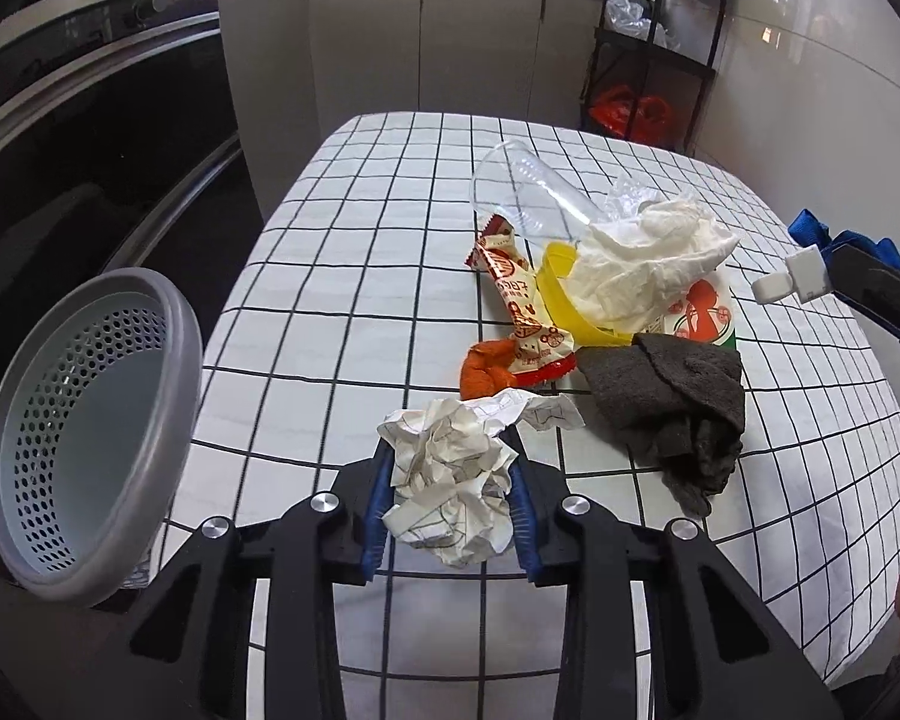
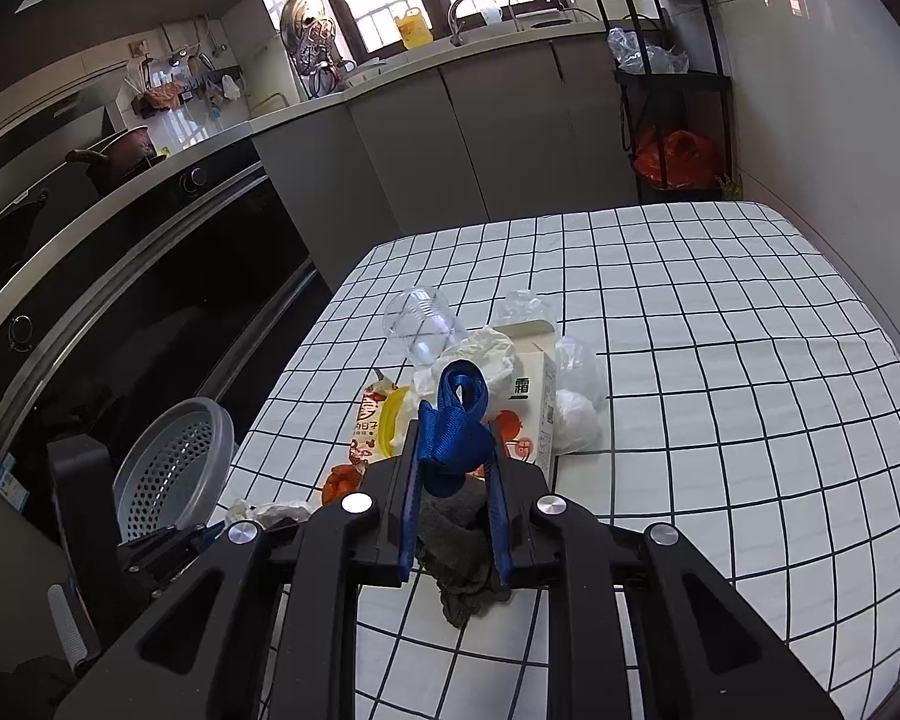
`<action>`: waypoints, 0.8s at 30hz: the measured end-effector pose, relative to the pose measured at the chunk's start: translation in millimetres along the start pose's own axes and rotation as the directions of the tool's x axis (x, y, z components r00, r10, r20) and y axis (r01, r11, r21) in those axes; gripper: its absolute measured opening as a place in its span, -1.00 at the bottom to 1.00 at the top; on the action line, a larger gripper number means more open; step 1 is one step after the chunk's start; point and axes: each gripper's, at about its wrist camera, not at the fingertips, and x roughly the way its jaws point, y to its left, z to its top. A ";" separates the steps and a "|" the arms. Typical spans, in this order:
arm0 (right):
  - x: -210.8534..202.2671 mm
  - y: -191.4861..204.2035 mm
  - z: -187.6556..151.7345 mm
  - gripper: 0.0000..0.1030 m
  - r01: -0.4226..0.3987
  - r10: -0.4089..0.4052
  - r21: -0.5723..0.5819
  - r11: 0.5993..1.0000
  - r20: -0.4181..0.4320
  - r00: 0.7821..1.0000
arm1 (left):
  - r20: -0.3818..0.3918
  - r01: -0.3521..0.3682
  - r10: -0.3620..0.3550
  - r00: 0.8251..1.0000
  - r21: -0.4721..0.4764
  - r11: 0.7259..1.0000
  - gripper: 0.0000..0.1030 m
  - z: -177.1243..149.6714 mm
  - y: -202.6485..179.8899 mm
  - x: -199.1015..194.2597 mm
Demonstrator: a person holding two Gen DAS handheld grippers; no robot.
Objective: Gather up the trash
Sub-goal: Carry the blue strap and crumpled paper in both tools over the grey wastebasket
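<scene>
Since the left side comes first: sitting off to the left of the left gripper [image 1: 450,507], just past the table edge, a round grey perforated plastic basket [image 1: 93,429], tilted with its mouth facing the camera and nothing visible inside. Clamped between that gripper's blue pads, a crumpled white paper ball with thin dark lines [image 1: 450,480], squeezed from both sides, hovering over the near part of the white tablecloth with the black grid [image 1: 342,276]. No earlier shot to compare, so just calling it a firm pinch.

Straight ahead of those fingers, the rest of the pile: an orange crumpled scrap [image 1: 486,369] touching a red-and-white snack wrapper [image 1: 519,306], then a yellow plastic lid [image 1: 561,288] and a clear plastic cup lying on its side [image 1: 525,192] further back. Ahead and to the right, a crumpled white tissue [image 1: 642,258] draped over a printed carton [image 1: 705,315], and a dark grey rag [image 1: 672,414] nearer in, touching the carton's edge.

Over at the far right, the right gripper [image 2: 453,450], fingers closed on a bunch of blue woven strap [image 2: 453,444] looping up above the tips. Directly under it, that same grey rag; just beyond, the carton and a white wadded plastic bag [image 2: 576,420].
</scene>
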 end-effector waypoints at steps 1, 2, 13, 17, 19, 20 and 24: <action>-0.9 2.1 -0.6 -0.63 -0.004 0.004 -0.005 1.000 0.002 1.000 | 0.006 -0.002 0.002 1.000 -0.002 1.000 -0.36 0.8 2.9 -4.7; -1.6 4.6 -1.4 -0.63 -0.002 0.002 -0.013 1.000 0.003 1.000 | 0.010 -0.008 0.008 1.000 -0.001 1.000 -0.36 2.2 5.3 -9.2; -8.1 35.0 -23.3 -0.63 0.016 -0.016 -0.015 1.000 -0.016 1.000 | 0.063 -0.016 0.016 0.998 -0.002 1.000 -0.36 2.1 56.3 -75.4; -1.2 53.5 -26.1 -0.63 -0.013 0.012 -0.010 1.000 -0.039 0.999 | 0.078 -0.062 0.064 0.995 -0.024 0.998 -0.36 3.2 94.6 -86.9; 2.7 67.2 -25.0 -0.63 -0.032 0.032 -0.017 0.999 -0.042 0.999 | 0.075 -0.102 0.105 0.992 -0.039 0.994 -0.36 4.1 117.6 -87.9; 4.8 75.0 -24.0 -0.63 -0.045 0.045 -0.023 0.999 -0.041 0.998 | 0.070 -0.128 0.132 0.989 -0.051 0.990 -0.36 4.6 131.0 -87.7; 20.1 109.5 -21.5 -0.63 -0.090 0.087 -0.058 0.994 -0.054 0.995 | 0.056 -0.210 0.216 0.975 -0.099 0.973 -0.36 5.0 175.0 -83.3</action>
